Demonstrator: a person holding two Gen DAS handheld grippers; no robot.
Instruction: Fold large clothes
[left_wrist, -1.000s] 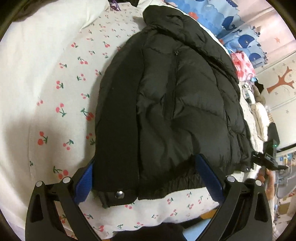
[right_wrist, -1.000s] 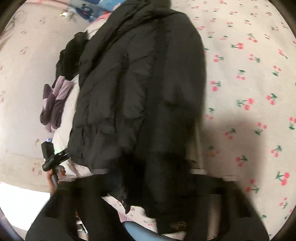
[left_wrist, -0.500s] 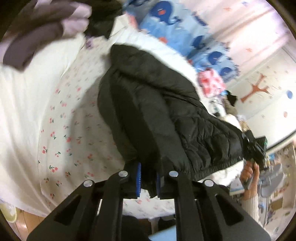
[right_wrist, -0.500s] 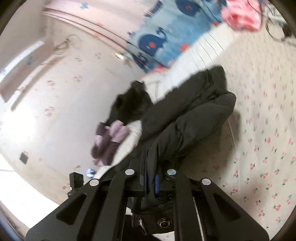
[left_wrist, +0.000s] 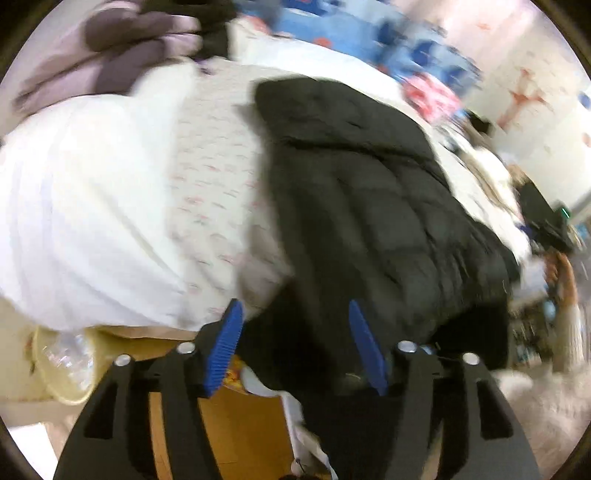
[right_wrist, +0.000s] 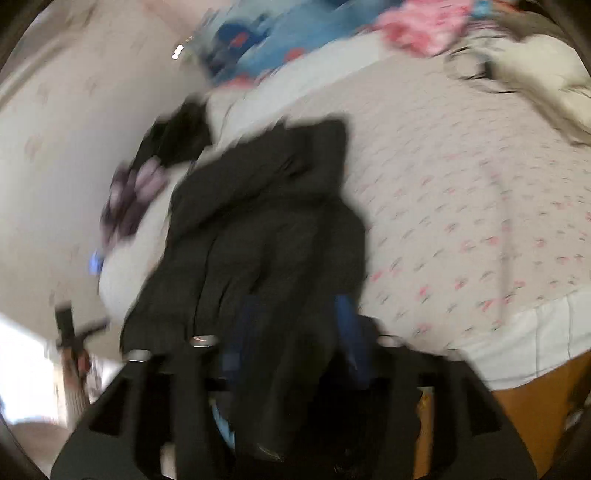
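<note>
Both grippers are opening at this moment. The left gripper (left_wrist: 295, 345) has its blue pads (left_wrist: 225, 347) spread with the black puffer jacket's (left_wrist: 369, 206) hem lying in the gap at the bottom centre of its frame, and the pads no longer seem to press on it. The right gripper (right_wrist: 291, 350) is blurred; dark jacket (right_wrist: 258, 229) cloth hangs across its jaws at the bottom centre, and whether any of it is still pinched I cannot tell.

The jacket lies lengthwise on the cherry-print bedspread (left_wrist: 218, 177), running from the lower centre up to the middle of each frame, its hem end hanging at the near edge of the bed. My reading is that the hem is being let go partway through a fold. To do it well, both sides should be freed evenly so the padded layers settle square, and the pads drawn clear without dragging the slippery shell out of line.

Around it: a white duvet (left_wrist: 81, 206) at the left of the left view, a purple garment (left_wrist: 122, 48) at upper left, a blue whale-print cloth (right_wrist: 280, 33) and a pink garment (right_wrist: 421, 26) along the top of the right view. The bed's edge is close, so loose cloth could slide off.
</note>
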